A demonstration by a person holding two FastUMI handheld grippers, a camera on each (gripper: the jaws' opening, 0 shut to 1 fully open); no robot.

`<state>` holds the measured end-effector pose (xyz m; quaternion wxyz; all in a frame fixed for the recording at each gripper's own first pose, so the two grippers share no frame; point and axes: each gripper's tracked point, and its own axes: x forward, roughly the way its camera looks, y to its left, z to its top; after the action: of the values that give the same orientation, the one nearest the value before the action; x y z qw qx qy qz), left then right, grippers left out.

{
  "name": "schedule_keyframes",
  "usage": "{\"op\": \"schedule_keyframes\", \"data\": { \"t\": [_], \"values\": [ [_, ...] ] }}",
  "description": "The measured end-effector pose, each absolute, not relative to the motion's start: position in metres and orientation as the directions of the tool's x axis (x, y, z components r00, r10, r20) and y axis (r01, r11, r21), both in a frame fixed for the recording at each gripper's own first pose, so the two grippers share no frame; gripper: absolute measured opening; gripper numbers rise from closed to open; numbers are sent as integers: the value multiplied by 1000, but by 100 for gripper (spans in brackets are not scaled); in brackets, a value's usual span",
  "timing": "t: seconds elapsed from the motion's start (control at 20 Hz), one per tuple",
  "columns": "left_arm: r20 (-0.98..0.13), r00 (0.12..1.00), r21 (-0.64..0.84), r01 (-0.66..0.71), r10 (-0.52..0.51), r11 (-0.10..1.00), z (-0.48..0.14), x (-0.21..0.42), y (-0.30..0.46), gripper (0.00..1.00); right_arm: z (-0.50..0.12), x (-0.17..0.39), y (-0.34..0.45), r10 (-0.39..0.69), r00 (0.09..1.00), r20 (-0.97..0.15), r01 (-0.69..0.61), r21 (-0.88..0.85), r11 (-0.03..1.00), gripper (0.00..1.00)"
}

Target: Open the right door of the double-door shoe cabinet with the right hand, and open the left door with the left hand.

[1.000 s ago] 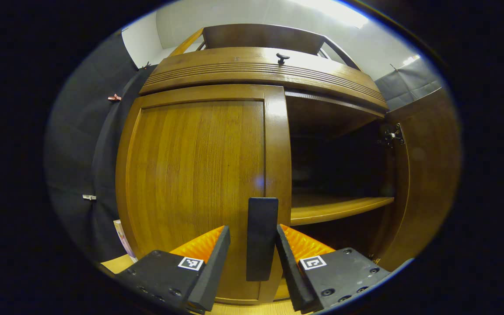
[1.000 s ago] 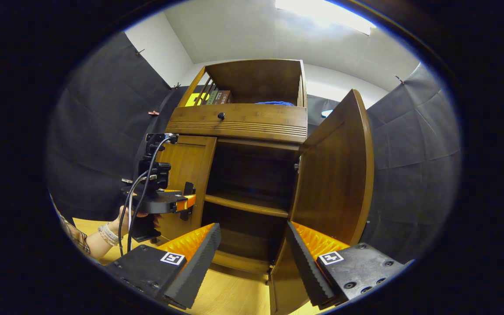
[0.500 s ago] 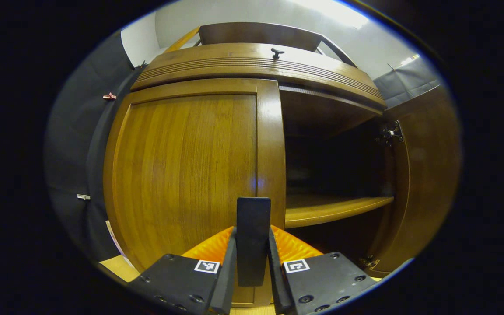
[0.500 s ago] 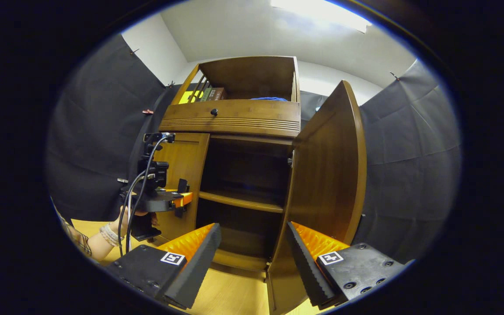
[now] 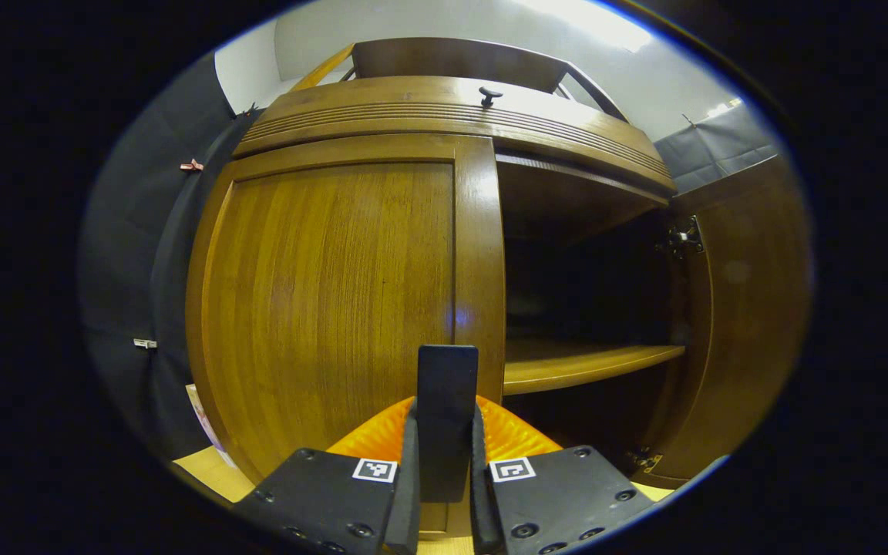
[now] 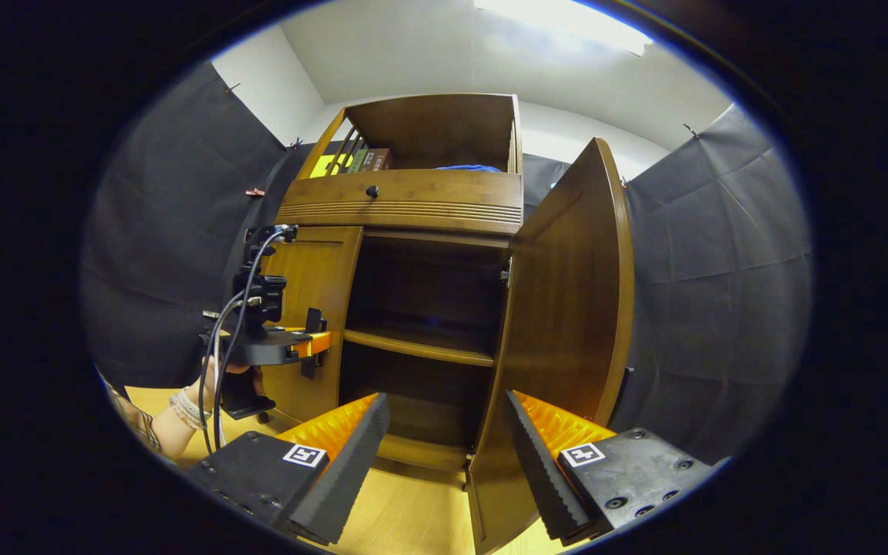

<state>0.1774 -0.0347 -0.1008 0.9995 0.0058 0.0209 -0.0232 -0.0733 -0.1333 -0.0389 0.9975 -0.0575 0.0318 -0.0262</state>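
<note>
The wooden shoe cabinet fills the left gripper view. Its left door (image 5: 328,301) lies flush with the frame. A dark upright handle (image 5: 448,374) sits on that door's right edge, and my left gripper (image 5: 444,432) is shut on it, one finger on each side. The right door (image 5: 745,308) stands swung wide, baring a shelf (image 5: 590,364). In the right gripper view, the open right door (image 6: 567,308) is just ahead of my right gripper (image 6: 444,401), which is open and holds nothing. Farther left there, a hand (image 6: 201,389) holds the left gripper (image 6: 309,348) against the left door (image 6: 313,301).
Above the doors runs a drawer front (image 6: 413,204) with a small dark knob (image 6: 371,190). An open top compartment holds books (image 6: 359,160) and something blue (image 6: 467,166). Light wood floor (image 6: 413,509) lies in front. Black cloth walls stand on both sides.
My left gripper's fingers have come together on the left door's handle. The right gripper has drawn back a little from the cabinet. The right door stays open.
</note>
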Motion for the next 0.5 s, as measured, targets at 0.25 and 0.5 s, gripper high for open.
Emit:
{"op": "schedule_keyframes", "data": {
  "t": [0.25,0.5],
  "values": [
    [-54,994,-18,94,-94,995,-97,152,-32,29,-38,-75,-125,-60,996,-69,52,-117,992,95],
    [-60,990,-38,129,-131,991,-93,124,-25,31,-35,-81,-103,-31,997,-74,21,-130,991,94]
  ]
}}
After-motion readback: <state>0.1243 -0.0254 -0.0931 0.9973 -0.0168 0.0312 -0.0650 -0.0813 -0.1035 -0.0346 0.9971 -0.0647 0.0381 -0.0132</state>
